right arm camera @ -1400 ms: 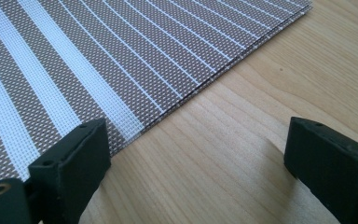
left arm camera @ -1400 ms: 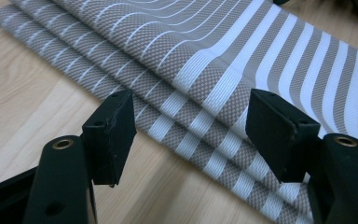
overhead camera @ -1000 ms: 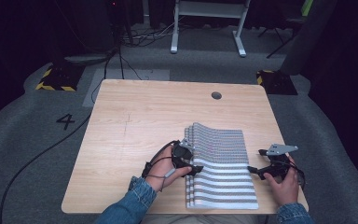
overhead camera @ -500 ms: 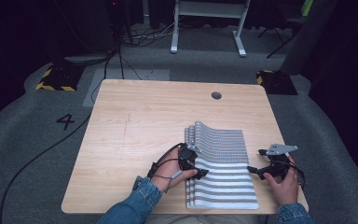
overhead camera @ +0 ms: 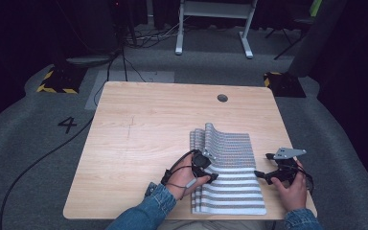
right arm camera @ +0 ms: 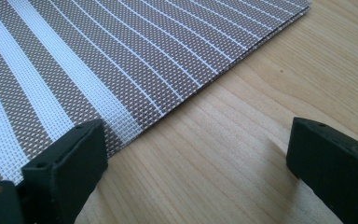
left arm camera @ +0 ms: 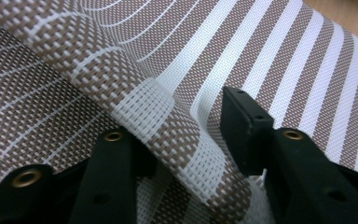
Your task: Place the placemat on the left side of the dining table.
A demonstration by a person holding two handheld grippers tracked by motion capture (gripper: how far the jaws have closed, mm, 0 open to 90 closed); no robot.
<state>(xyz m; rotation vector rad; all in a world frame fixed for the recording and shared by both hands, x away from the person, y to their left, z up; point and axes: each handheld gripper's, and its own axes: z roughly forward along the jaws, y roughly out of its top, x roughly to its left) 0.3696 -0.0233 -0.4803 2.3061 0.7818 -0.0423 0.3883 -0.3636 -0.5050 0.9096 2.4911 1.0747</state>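
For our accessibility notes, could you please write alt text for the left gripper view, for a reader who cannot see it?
Close-up of the left gripper, its two black jaws closing around a raised fold of a brown-and-white striped woven placemat. The fold runs diagonally between the jaws, and a sliver of the wooden table shows in the top right corner.

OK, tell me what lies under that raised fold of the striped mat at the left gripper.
Under the raised fold lie more layers of the same striped mat, resting on the wooden table. The left gripper straddles the fold, jaws just closing; what lies deeper is covered.
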